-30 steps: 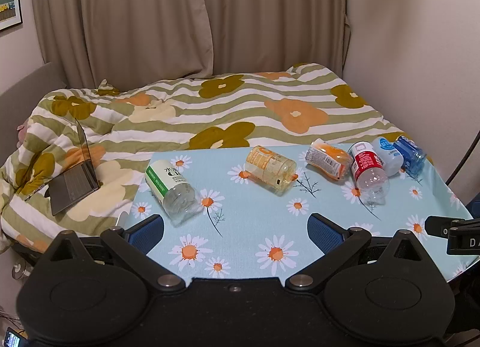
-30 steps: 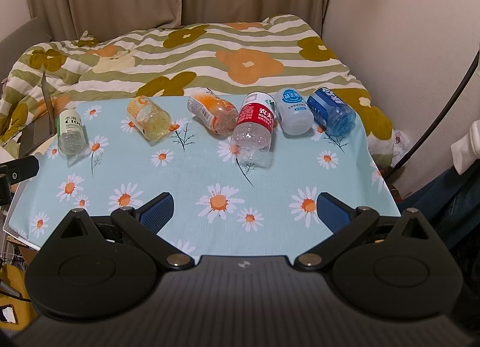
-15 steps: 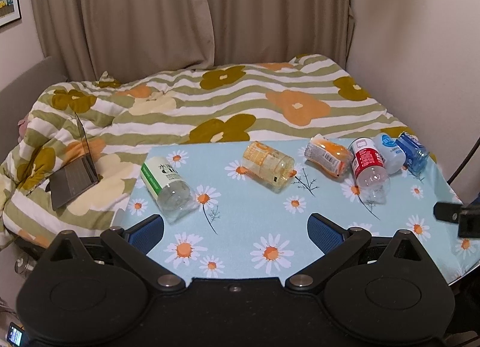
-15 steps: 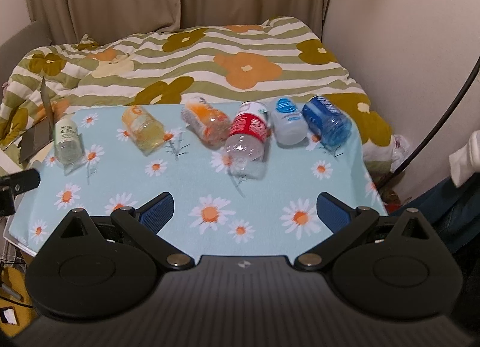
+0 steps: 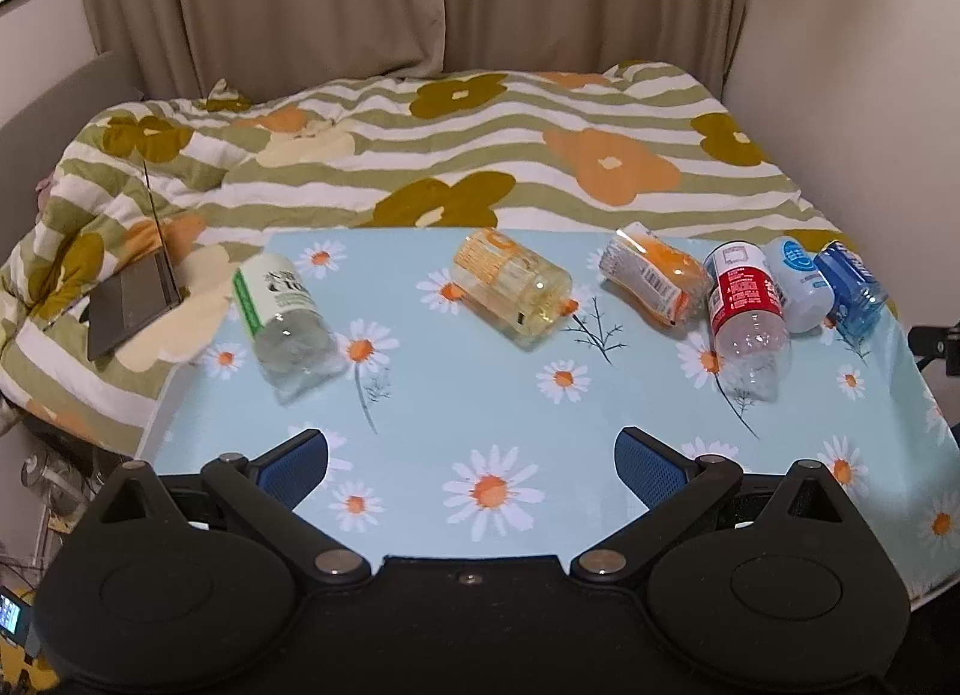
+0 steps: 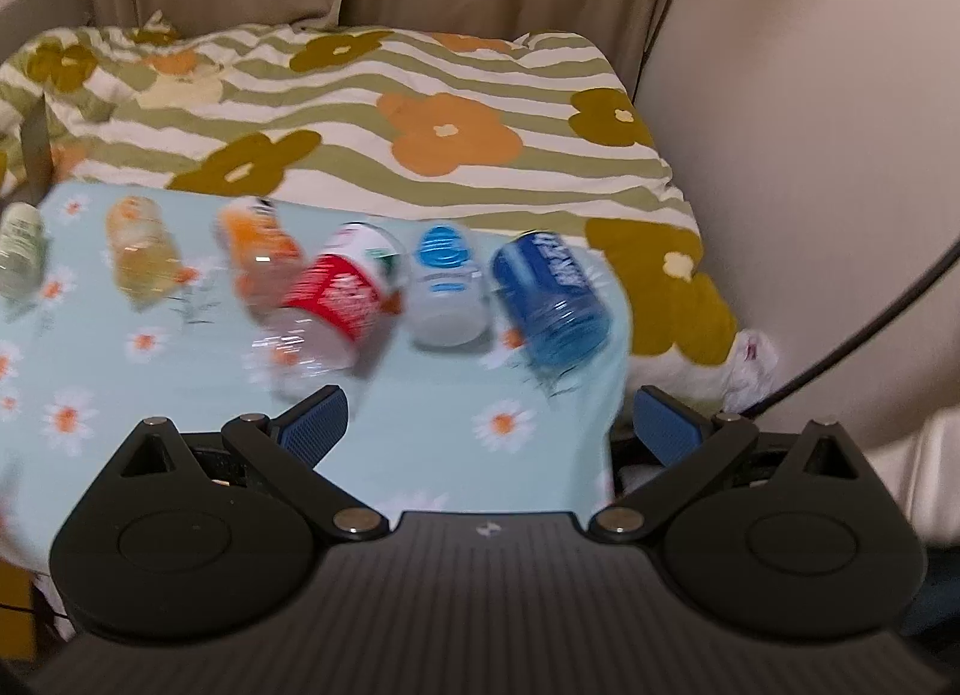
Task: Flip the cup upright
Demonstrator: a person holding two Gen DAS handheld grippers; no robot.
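Several cut-bottle cups lie on their sides in a row on the daisy-print table (image 5: pixel 480 395): green-label cup (image 5: pixel 282 317), yellow cup (image 5: pixel 510 287), orange cup (image 5: pixel 654 281), red-label cup (image 5: pixel 744 311), white-blue cup (image 5: pixel 798 281), blue cup (image 5: pixel 852 287). In the blurred right wrist view the red-label cup (image 6: pixel 336 299), white-blue cup (image 6: pixel 447 287) and blue cup (image 6: pixel 549 293) lie just ahead. My left gripper (image 5: pixel 471 461) is open and empty above the table's near edge. My right gripper (image 6: pixel 489 425) is open and empty, near the table's right front, short of the blue cup.
A bed with a striped flower quilt (image 5: pixel 480 155) lies behind the table. A laptop (image 5: pixel 135 299) rests on the bed at left. A wall (image 6: pixel 810 125) and a dark cable (image 6: pixel 870 323) are at right, past the table's right edge (image 6: pixel 618 395).
My right gripper has moved forward and to the right, closer to the blue and white-blue cups; its view is blurred. My left gripper has drifted slightly. The cups have not moved.
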